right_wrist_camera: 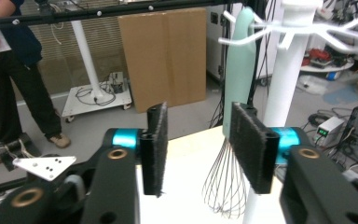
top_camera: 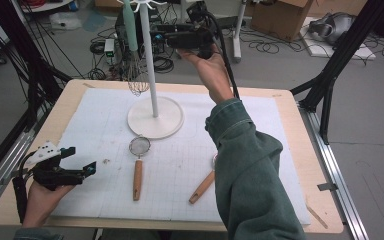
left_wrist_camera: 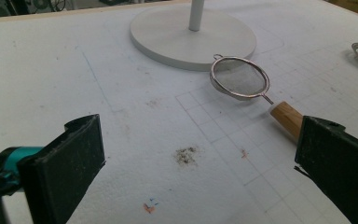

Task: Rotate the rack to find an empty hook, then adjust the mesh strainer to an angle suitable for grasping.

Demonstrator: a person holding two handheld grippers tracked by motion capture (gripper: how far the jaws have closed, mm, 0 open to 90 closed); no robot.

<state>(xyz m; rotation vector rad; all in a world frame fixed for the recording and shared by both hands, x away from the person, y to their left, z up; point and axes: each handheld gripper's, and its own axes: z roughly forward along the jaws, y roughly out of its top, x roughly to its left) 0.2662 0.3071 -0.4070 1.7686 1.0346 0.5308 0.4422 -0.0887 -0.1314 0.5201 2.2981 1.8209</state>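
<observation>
High view: right gripper [top_camera: 167, 37], top centre, held level beside the white stand [top_camera: 152, 75], its jaws apart; the whisk [top_camera: 134, 55] hangs from a hook just left of the pole. Left gripper [top_camera: 80, 161], lower left near the table edge [top_camera: 10, 200], jaws apart over bare mat.

Left gripper view: jaws wide apart, open mat between them; strainer [left_wrist_camera: 240, 77] upper right, touching the stand's base.

Right gripper view: jaws parted, nothing gripped; the whisk hangs at centre right, beyond them.
</observation>
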